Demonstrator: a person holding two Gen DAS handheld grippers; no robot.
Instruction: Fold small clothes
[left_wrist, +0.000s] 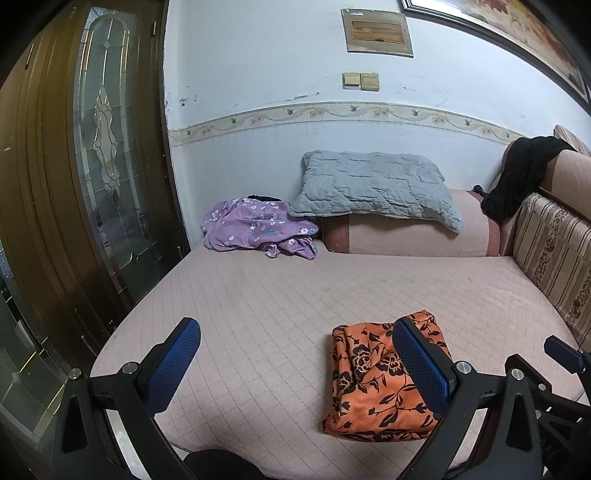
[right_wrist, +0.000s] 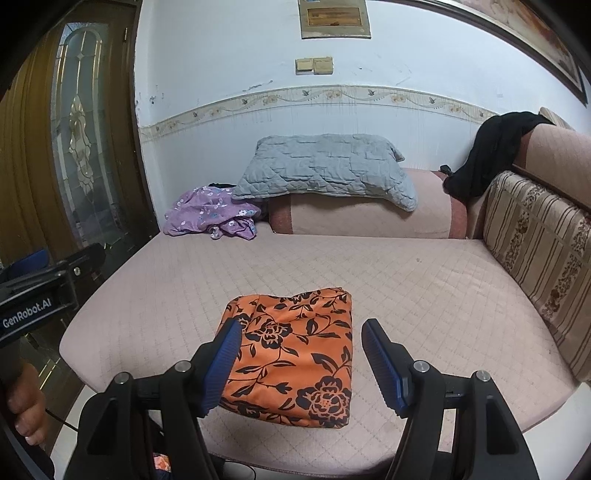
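A folded orange cloth with a black flower print (right_wrist: 291, 354) lies flat on the pink quilted mattress (right_wrist: 424, 295), close to its near edge and about midway along it. The right gripper (right_wrist: 295, 363) hangs above the near part of this cloth with its 2 blue-padded fingers (right_wrist: 223, 365) spread wide, 1 over the cloth's left border and 1 just past its right border; the pads press on nothing. The left gripper (left_wrist: 295, 363) is likewise open and empty, its jaws well apart over bare mattress to the left of the cloth; in its own view the right-hand finger (left_wrist: 421, 362) overlaps the cloth without visibly touching it. In the right wrist view the left gripper's black body appears at the left edge, with a hand (right_wrist: 27, 402) below it. At the far left corner of the mattress lies a crumpled purple floral garment (left_wrist: 255, 229), just beside a pink bolster (left_wrist: 406, 232) that bears a grey quilted pillow (left_wrist: 373, 184). A black garment (left_wrist: 517, 173) hangs over the backrest at the far right corner, above a striped cushion (left_wrist: 554, 251) along the right edge. A wooden door with leaded glass (left_wrist: 103, 147) stands beyond the left edge.
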